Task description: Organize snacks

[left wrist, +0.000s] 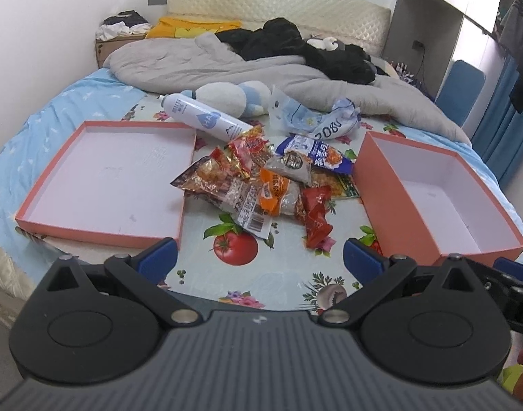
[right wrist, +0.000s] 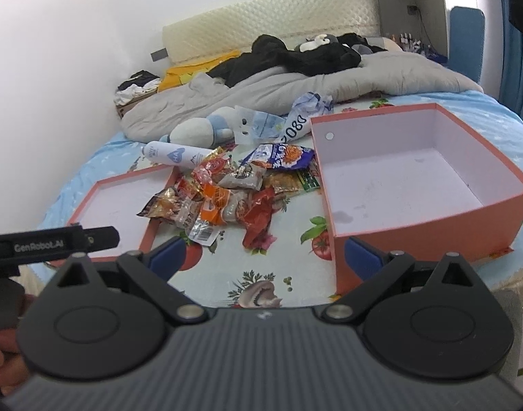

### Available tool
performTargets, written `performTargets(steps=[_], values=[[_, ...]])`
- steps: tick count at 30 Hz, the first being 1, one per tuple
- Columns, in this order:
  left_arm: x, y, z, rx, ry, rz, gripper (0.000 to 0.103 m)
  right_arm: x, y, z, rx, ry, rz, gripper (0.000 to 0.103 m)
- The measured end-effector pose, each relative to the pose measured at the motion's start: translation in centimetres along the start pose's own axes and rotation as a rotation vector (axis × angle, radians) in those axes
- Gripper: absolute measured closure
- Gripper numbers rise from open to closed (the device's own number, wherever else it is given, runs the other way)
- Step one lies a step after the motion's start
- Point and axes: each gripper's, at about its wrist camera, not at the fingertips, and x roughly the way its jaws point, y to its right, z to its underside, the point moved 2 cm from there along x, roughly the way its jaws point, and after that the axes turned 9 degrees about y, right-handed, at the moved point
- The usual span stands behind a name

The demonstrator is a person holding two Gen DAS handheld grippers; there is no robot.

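Observation:
A heap of snack packets (left wrist: 261,178) (right wrist: 234,191) lies on a flowered cloth on the bed, with a red packet (left wrist: 316,215) (right wrist: 258,215) at its near edge. A shallow orange lid (left wrist: 100,236) (right wrist: 90,202) sits to its left and a deep orange box (left wrist: 391,205) (right wrist: 415,229), white inside and empty, to its right. My left gripper (left wrist: 259,257) stands open short of the heap, nothing between its blue fingers. My right gripper (right wrist: 263,257) is open too, its right finger close to the box's near corner.
A white bottle (left wrist: 206,118) (right wrist: 174,154), a plush toy (left wrist: 234,97) (right wrist: 199,130) and crumpled plastic bags (left wrist: 316,116) (right wrist: 278,123) lie behind the heap. A grey quilt (left wrist: 193,65) with black clothes covers the bed's far half. The left gripper's body (right wrist: 49,245) shows in the right wrist view.

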Motion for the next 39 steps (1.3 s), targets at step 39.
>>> performTargets(steps=[39], values=[[14.6,-4.6,1.9,-0.071,-0.103,-0.056,0.000,10.2,-1.6,1.9,-0.109,-0.100,-0.118,0.012]])
